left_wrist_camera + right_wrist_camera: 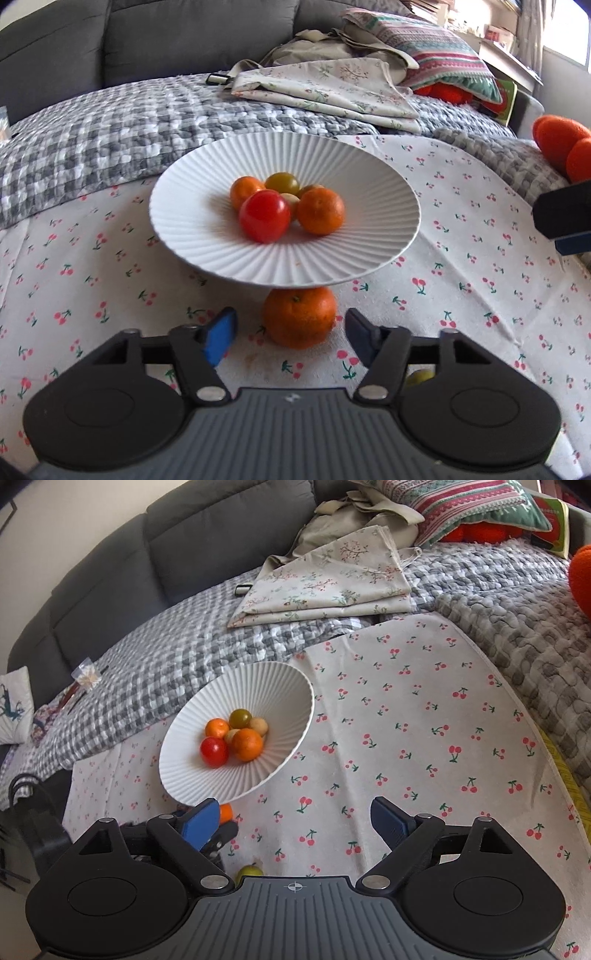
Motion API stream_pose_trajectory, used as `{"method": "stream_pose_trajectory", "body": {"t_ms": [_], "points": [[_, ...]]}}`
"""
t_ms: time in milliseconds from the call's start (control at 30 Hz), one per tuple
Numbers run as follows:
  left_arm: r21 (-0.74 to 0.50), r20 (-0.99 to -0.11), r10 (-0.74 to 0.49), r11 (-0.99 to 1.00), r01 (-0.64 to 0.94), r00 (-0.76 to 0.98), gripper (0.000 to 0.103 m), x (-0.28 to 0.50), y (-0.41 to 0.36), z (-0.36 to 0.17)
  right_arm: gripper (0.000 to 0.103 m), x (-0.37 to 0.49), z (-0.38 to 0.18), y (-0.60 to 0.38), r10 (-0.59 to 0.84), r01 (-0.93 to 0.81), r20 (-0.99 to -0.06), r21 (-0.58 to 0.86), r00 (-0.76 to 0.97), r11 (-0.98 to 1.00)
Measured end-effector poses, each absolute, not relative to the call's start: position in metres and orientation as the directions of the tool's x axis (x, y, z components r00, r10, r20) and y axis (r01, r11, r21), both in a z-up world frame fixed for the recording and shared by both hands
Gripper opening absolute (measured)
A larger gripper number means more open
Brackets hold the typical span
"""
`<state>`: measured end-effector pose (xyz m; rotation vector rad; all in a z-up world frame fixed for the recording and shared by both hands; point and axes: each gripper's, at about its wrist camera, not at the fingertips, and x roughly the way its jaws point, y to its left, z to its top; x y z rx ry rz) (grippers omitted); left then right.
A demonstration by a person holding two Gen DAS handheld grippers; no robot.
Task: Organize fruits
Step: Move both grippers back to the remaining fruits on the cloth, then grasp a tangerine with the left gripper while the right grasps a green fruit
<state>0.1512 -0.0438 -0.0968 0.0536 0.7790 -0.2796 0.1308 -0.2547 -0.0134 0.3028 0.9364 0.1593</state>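
1. Left gripper [291, 334]: jaws wide, nothing held. The loose mandarin [299, 317] sits on the cloth between and just ahead of the blue pads, near the front rim of the white ribbed bowl [207, 254].
2. Right gripper [291, 825]: also wide, empty, over bare cherry-print cloth [424, 716] to the right of the bowl [273, 768].
3. Bowl already holds a red tomato [264, 216], two small mandarins, a greenish tomato [282, 182] and a pale fruit or two, partly hidden.
4. One more stray: small yellow-green fruit [249, 870] on the cloth close to the grippers, mostly hidden by the gripper body. Likely left for later.
5. Handling, my guess: mandarin is light, round, w/ soft skin; rolls easily, bruises if squeezed hard. Best to close pads across its widest part, gentle pressure, approx level.
6. Risk: bowl looks ceramic and its rim overhangs the fruit, so lifting straight up may knock it. Probably draw the fruit back first, then up and over.
7. Bowl sits on soft bedding, not a firm surface, so it may tip or shift if bumped.
8. Room: cloth spread over a grey checked quilt [92, 140]; grey sofa back [147, 37] behind; folded floral fabric [325, 88], striped cushion [436, 55], orange plush things at right. Daylight from the far right.
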Motion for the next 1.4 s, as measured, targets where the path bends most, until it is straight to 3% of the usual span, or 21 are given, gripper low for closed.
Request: {"method": "stream_pose_trajectory", "body": {"t_ms": [167,600,1000,1133,1267,1400], "points": [[-0.062,-0.692,-0.255,0.953,0.296,0.675,0.040,0.152,-0.045,-0.098,0.090,0.133,-0.017,-0.249,0.270,-0.026,-0.772,0.313,0.575,0.949],[-0.113,-0.730,-0.256,0.959,0.258,0.634,0.038,0.137,-0.031,-0.086,0.090,0.133,-0.019,-0.251,0.276,-0.041,-0.776,0.308,0.567,0.950],[-0.190,-0.730,-0.239,0.971,0.146,0.640,0.038,0.116,0.018,-0.043,0.089,0.130,-0.049,-0.224,0.343,-0.101,-0.821,0.336,0.456,0.937],[-0.197,-0.726,-0.235,0.971,0.132,0.647,0.039,0.115,0.022,-0.038,0.083,0.128,-0.056,-0.210,0.346,-0.133,-0.832,0.321,0.434,0.938],[-0.199,-0.733,-0.237,0.971,0.132,0.638,0.038,0.118,0.022,-0.040,0.067,0.127,-0.064,-0.200,0.341,-0.152,-0.847,0.305,0.408,0.940],[-0.199,-0.733,-0.237,0.971,0.132,0.637,0.039,0.117,0.022,-0.040,0.057,0.126,-0.074,-0.192,0.324,-0.172,-0.862,0.278,0.389,0.945]]}}
